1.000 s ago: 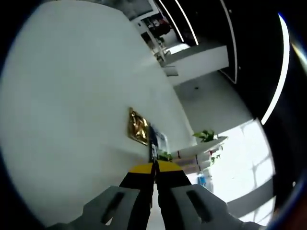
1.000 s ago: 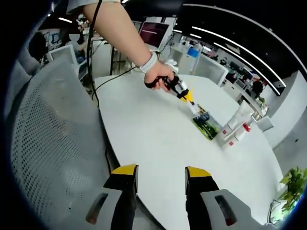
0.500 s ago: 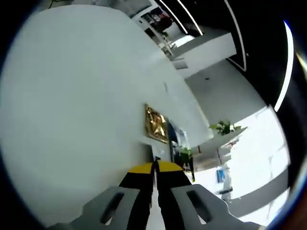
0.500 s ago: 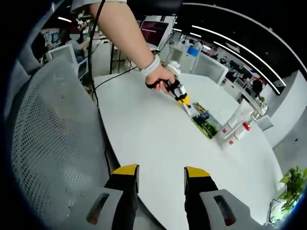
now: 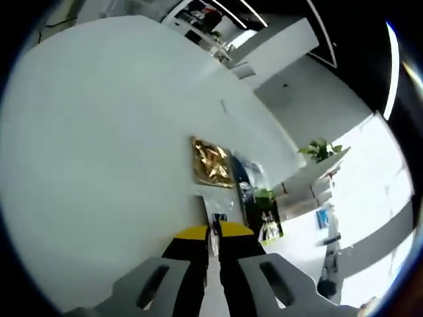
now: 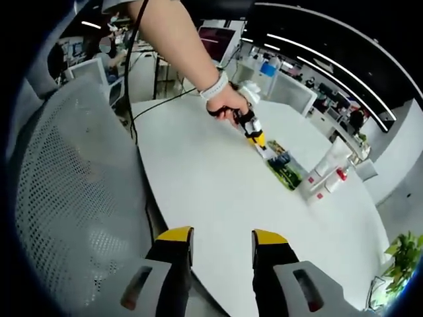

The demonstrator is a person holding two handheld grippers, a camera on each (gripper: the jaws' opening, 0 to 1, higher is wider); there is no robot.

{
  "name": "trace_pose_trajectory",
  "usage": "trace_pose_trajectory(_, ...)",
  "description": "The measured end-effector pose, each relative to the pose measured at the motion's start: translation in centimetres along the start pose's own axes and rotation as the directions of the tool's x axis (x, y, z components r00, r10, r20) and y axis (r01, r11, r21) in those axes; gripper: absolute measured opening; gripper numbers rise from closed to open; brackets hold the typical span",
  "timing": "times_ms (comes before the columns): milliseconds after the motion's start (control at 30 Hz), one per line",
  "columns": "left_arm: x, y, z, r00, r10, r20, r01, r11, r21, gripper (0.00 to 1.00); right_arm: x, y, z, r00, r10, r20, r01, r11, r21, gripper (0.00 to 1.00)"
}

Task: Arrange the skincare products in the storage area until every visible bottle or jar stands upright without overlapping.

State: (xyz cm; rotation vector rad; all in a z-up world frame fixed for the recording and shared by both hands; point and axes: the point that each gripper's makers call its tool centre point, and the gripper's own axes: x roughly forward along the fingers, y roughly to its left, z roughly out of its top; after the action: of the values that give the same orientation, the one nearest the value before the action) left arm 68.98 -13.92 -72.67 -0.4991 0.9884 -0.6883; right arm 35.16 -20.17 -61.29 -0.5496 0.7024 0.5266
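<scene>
My left gripper [image 5: 213, 239] pinches a thin sachet [image 5: 213, 214] beside the gold one [image 5: 211, 162] on the table [image 5: 99, 132] — I should lift gently. Right gripper [image 6: 215, 239] — jaws spread, idle; tubes [image 6: 327, 168] stand beyond.

No readable text in either view. The gold packet [image 5: 213, 163] and green-printed packet [image 5: 263, 211] in the left gripper view carry print, but it's too blurred to make out. In the right gripper view the white tubes [image 6: 328, 163] have small red marks, too small to read; the monitor [image 6: 215, 41] screen behind the worktop [image 6: 211, 185] is illegible.
</scene>
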Motion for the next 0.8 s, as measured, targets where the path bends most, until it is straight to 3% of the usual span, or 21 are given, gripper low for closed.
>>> trace_pose_trajectory(167,-0.9,-0.5,-0.1,1.000,0.027,-0.010,-0.026,0.998,0.049,0.04,0.0,-0.1,0.0,1.000,-0.003,-0.001,0.003,1.000,-0.002,0.31)
trace_pose_trajectory(367,-1.9,-1.3,-0.6,0.997,0.061,-0.045,-0.053,0.985,0.163,0.05,0.0,0.0,0.0,1.000,0.001,-0.004,-0.002,1.000,-0.011,0.30)
trace_pose_trajectory(500,-1.9,-1.6,-0.6,0.994,0.089,-0.064,-0.064,0.945,0.322,0.08,0.0,0.1,-0.1,1.000,0.002,-0.006,-0.002,1.000,-0.014,0.30)
trace_pose_trajectory(567,-1.8,-1.8,-0.6,0.992,0.101,-0.070,-0.069,0.929,0.362,0.09,0.0,0.2,-0.2,1.000,0.006,-0.010,-0.007,1.000,-0.016,0.29)
trace_pose_trajectory(800,-1.4,-1.9,0.1,0.990,0.125,-0.072,-0.085,0.911,0.403,0.14,0.0,0.1,-0.2,1.000,0.004,-0.014,-0.004,1.000,-0.020,0.28)
